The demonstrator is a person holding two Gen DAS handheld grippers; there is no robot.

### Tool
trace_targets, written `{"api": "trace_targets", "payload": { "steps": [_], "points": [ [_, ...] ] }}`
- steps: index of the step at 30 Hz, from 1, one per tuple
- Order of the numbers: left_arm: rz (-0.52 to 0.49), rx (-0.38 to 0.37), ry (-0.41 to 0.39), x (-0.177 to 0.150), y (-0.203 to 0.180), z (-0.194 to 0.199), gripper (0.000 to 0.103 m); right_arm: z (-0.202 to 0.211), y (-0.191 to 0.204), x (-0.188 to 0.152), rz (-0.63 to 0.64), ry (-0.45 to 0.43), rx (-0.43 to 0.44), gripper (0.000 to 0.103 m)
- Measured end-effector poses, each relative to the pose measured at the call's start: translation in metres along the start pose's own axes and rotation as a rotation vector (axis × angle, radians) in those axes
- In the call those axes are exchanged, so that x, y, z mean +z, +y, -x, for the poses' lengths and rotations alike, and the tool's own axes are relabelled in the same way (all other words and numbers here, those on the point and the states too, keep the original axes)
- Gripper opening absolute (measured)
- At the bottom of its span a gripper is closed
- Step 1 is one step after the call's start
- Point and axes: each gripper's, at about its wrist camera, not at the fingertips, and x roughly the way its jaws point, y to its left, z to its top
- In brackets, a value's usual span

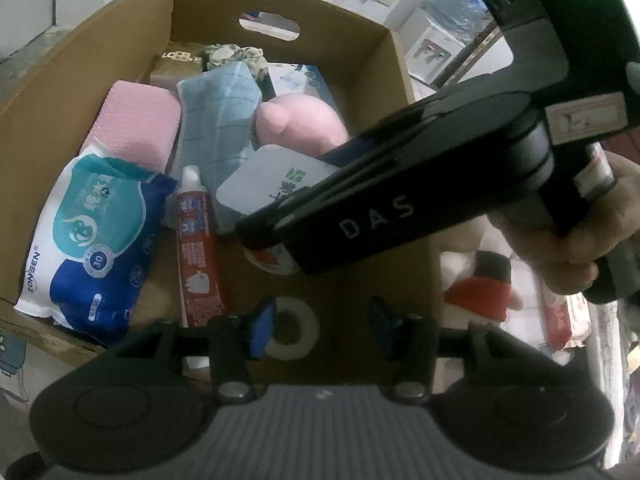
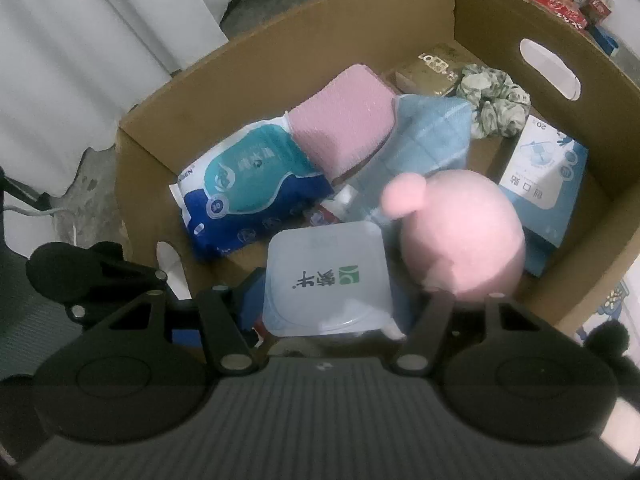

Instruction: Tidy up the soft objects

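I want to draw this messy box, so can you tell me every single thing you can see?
cardboard box: one, brown, holds almost everything
wipes pack: one, blue and white, left side of box
pink sponge block: one, pink, behind the wipes pack
blue cloth: one, light blue, middle of box
scrunchie: one, green and white, far end
gold box: one, gold-brown, far end beside the scrunchie
plaster box: one, white and blue, right side
pink plush: one, pink, middle right
yogurt tub: one, white lid, between the right gripper's fingers
toothpaste tube: one, red and white, beside the wipes pack
tape roll: one, white, near end
left gripper: black, blue pads, open above the tape roll
right gripper: black, around the tub
hand: one, holding the right gripper
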Motion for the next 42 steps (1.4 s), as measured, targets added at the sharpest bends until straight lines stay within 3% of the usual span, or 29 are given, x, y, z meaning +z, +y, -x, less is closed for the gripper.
{"api": "trace_targets", "payload": {
  "steps": [16,19,26,31,36,42],
  "points": [
    [0.01,0.004,0.007,0.002,-0.003,-0.001,0.059,0.002,-0.006,0.0,-0.03,0.021,-0.014,0.062],
    [0.006,0.014,-0.01,0.001,-0.006,0.001,0.069,0.013,-0.007,-0.004,-0.048,-0.007,-0.001,0.063],
    [-0.022,0.066,-0.098,-0.004,-0.015,0.019,0.076,0.074,-0.013,-0.03,-0.139,-0.214,0.051,0.068],
    [-0.058,0.104,-0.217,-0.012,-0.03,0.044,0.082,0.131,-0.009,-0.083,-0.249,-0.442,0.041,0.077],
    [-0.132,0.121,-0.346,-0.028,-0.055,0.078,0.094,0.168,0.017,-0.147,-0.332,-0.61,-0.061,0.088],
    [-0.127,0.145,-0.441,-0.046,-0.07,0.117,0.102,0.186,0.049,-0.213,-0.441,-0.727,-0.2,0.095]
  ]
}}
